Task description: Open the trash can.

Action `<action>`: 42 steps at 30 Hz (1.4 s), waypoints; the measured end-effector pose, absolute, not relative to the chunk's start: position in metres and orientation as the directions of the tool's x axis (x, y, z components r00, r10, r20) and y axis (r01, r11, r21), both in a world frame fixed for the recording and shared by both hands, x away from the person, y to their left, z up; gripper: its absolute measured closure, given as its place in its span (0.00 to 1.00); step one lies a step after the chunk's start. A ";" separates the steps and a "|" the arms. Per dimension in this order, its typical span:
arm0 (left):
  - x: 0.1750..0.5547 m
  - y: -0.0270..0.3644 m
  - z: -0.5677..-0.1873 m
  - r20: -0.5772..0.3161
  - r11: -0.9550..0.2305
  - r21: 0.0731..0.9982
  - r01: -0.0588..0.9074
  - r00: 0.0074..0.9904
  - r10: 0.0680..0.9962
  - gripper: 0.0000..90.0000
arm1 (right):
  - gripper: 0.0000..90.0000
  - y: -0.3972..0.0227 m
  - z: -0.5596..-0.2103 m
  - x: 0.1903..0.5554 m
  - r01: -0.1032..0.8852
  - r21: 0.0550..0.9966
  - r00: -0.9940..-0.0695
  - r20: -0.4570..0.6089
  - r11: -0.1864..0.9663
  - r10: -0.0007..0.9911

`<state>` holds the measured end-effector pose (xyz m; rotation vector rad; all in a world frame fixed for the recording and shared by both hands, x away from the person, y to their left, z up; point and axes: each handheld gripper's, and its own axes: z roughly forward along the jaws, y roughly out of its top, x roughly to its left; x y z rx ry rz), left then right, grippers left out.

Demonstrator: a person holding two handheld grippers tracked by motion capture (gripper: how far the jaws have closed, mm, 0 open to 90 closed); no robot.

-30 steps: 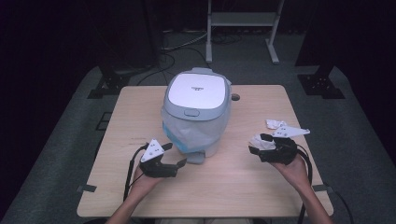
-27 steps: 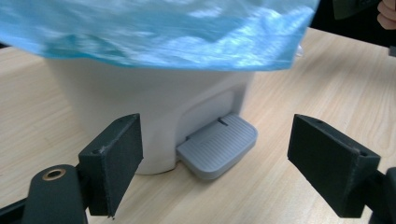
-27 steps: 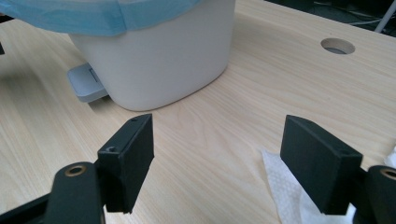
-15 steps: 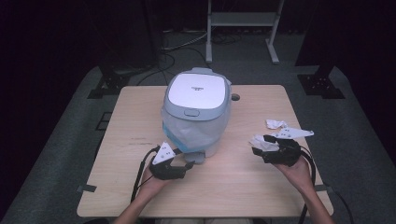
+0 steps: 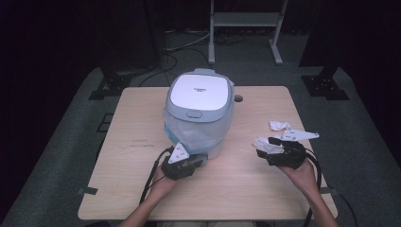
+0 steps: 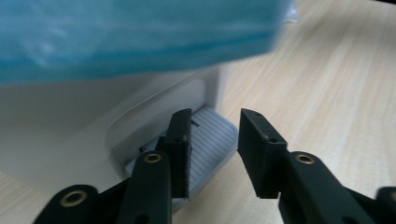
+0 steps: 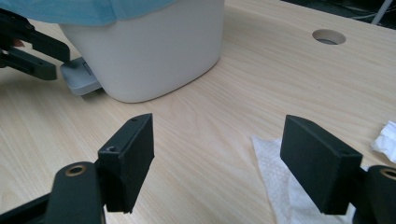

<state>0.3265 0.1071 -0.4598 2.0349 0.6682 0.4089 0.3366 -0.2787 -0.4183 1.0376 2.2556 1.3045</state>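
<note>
A white pedal bin (image 5: pixel 201 120) with a grey-blue lid (image 5: pixel 201 94) and a blue bag liner stands mid-table, lid down. Its grey ribbed foot pedal (image 6: pixel 210 135) juts out at the base. My left gripper (image 5: pixel 201 160) sits low at that pedal; its jaws have just been closing and now stand close together, nothing between them, the left jaw over the pedal (image 7: pixel 79 79). My right gripper (image 5: pixel 265 147) rests open to the right of the bin, jaws (image 7: pixel 219 135) wide over bare wood, a flat white tissue (image 7: pixel 280 186) beneath its right jaw.
A crumpled tissue (image 5: pixel 280 126) lies just beyond the right gripper. The wooden table (image 5: pixel 142 156) has a round cable hole (image 5: pixel 238 98) behind the bin. A metal stand (image 5: pixel 246 19) is on the dark floor past the far edge.
My left gripper has slid right and down toward the bin's base, reaching the pedal, and its jaws have drawn in. The right gripper has stayed put.
</note>
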 end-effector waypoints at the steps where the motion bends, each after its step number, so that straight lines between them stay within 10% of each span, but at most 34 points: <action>1: 0.329 0.107 -0.461 0.026 -0.428 0.853 0.298 0.795 0.606 0.76 | 0.27 -0.279 -0.418 0.336 0.424 0.850 -0.678 0.068 0.313 0.732; 42: 0.321 0.095 -0.472 -0.008 -0.300 0.869 0.393 0.618 0.786 0.71 | 0.27 -0.274 -0.423 0.334 0.411 0.854 -0.688 0.059 0.320 0.724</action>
